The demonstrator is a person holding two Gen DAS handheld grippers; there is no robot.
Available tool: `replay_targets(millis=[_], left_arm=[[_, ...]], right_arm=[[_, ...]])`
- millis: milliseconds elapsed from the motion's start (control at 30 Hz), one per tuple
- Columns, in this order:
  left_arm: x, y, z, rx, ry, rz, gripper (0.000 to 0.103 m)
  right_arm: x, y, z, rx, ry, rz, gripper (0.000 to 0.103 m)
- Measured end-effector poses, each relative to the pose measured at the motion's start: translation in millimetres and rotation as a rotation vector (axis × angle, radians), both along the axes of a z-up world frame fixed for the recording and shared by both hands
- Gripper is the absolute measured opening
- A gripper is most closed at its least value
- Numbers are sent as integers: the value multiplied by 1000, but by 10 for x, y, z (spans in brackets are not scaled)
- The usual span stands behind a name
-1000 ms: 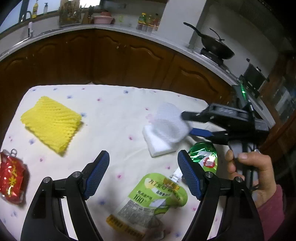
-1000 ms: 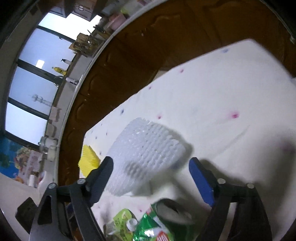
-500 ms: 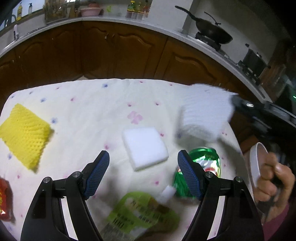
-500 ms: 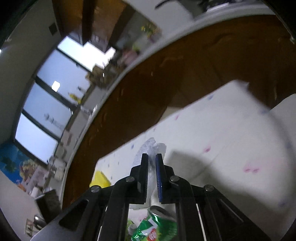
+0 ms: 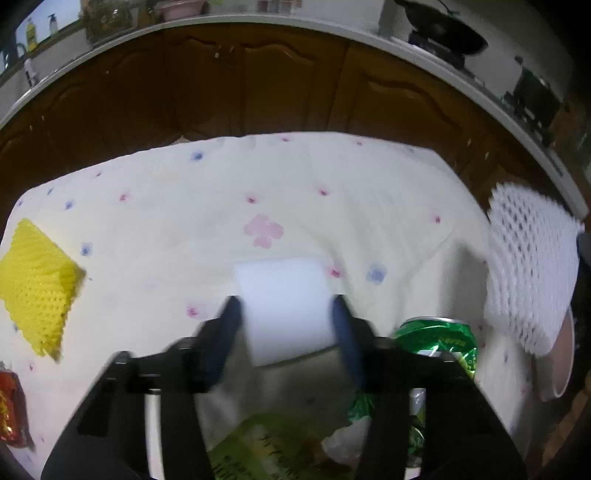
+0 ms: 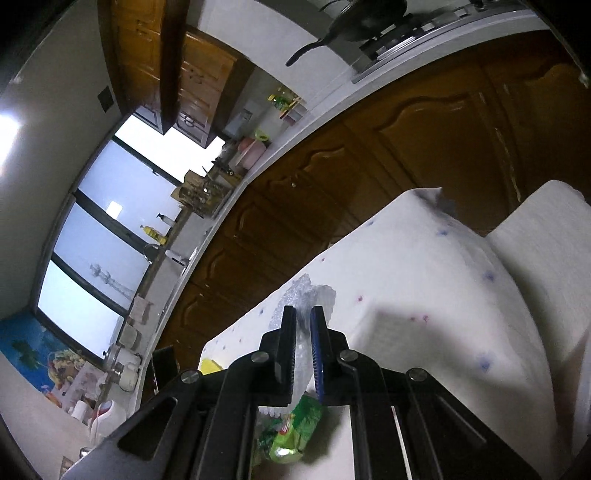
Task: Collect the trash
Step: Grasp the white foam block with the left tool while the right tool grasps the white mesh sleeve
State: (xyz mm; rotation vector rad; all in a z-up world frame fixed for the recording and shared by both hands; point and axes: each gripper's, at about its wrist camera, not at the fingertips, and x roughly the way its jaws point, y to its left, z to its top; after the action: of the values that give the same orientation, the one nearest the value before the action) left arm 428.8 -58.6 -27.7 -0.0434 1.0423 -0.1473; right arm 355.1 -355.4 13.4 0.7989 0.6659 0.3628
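On the flowered tablecloth (image 5: 295, 184) lies a white foam block (image 5: 280, 295). My left gripper (image 5: 286, 319) is over it with the jaws closing, and both blue pads touch the block's sides. My right gripper (image 6: 303, 315) is shut on a white foam net (image 6: 314, 295). In the left wrist view that white foam net (image 5: 528, 266) hangs in the air past the table's right edge. A crushed green can (image 5: 439, 339) and a green pouch (image 5: 266, 443) lie just below the left fingers. A yellow foam net (image 5: 33, 288) and a red wrapper (image 5: 9, 410) are at the far left.
Brown kitchen cabinets (image 5: 258, 85) and a worktop with a black pan (image 5: 443, 26) stand behind the table. A pale round rim (image 5: 557, 365) shows at the right under the held net. From the right wrist I see the green can (image 6: 291, 432) below the fingers.
The left gripper came down over the white block and its jaws narrowed onto it. The right gripper shut on the white net and carried it up and off to the right.
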Motion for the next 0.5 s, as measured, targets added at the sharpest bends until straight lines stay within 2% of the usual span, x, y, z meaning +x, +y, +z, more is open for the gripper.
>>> replay_targets(millis=[100, 233, 267, 300, 333, 367, 400, 500], left_arm=[[-20, 119, 83, -37, -11, 9, 13], [-62, 170, 172, -64, -16, 8, 12], [-49, 169, 164, -61, -15, 13, 17], [-38, 160, 154, -63, -6, 10, 40], [-27, 156, 148, -70, -5, 3, 52], [-42, 140, 155, -72, -18, -8, 74], [-55, 115, 157, -54, -24, -7, 86], [-19, 56, 92, -16, -2, -10, 87]], right_arm=[[-112, -49, 29, 6, -10, -10, 8], [-252, -104, 90, 7, -27, -21, 8], [-273, -122, 94, 6, -29, -19, 8], [-305, -121, 105, 6, -30, -18, 8], [-338, -139, 103, 6, -31, -18, 8], [-365, -148, 106, 6, -32, -18, 8], [-395, -160, 109, 5, -31, -16, 8], [-459, -207, 95, -3, -30, -19, 8]])
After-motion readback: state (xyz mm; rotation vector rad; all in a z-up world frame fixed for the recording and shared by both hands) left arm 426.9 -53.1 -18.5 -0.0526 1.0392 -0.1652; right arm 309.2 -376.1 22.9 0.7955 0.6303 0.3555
